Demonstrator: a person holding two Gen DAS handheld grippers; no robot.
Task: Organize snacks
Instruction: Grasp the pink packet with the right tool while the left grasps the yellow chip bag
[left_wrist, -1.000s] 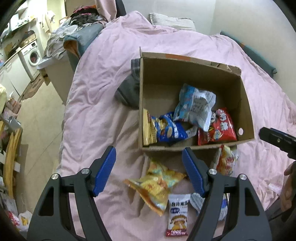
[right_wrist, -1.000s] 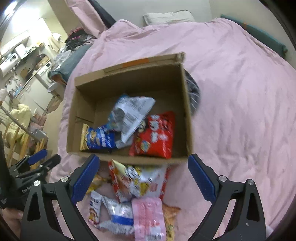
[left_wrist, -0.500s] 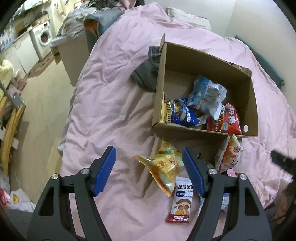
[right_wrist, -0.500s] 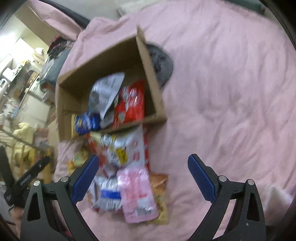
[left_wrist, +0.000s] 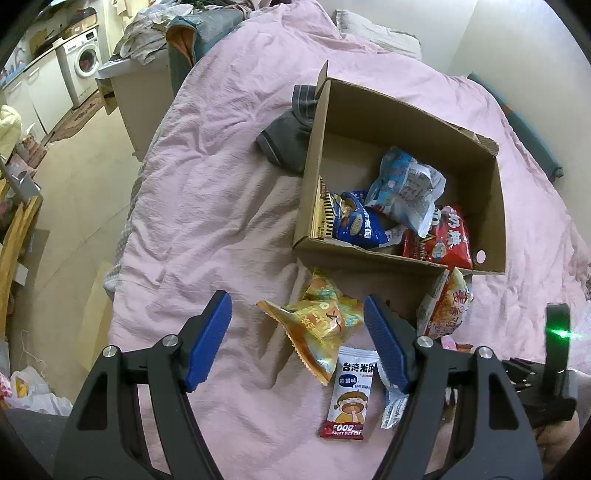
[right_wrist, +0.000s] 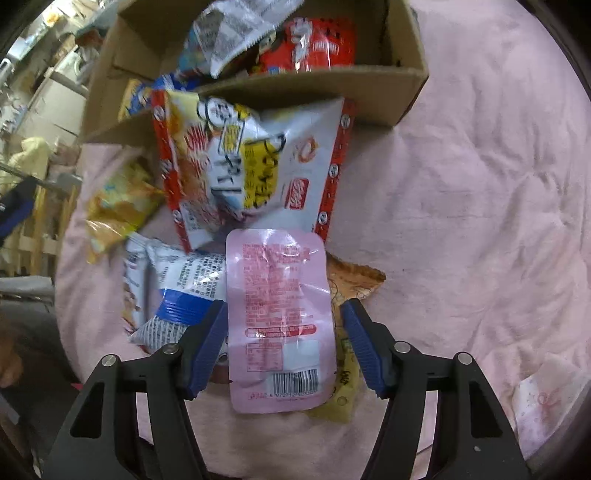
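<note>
Several loose snack packets lie on the pink bedspread (left_wrist: 207, 206) just beside the cardboard box (left_wrist: 495, 206), pink packet (right_wrist: 279, 317) between the right gripper (right_wrist: 283, 334) pads, jaws partly open, not gripping, left gripper (left_wrist: 297, 328) wide open, empty, over the yellow packet (left_wrist: 317, 325).

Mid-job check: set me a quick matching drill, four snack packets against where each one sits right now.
Things:
1. red packet
2. pink packet
3. orange-yellow packet
4. white rice-cake packet

Places:
A. between the right gripper's open fingers
B. inside the cardboard box
C. on the pink bedcover, nearest the left gripper
D. bedcover, just before the box's near wall

Pairs: 1-B, 2-A, 3-D, 4-C
</note>
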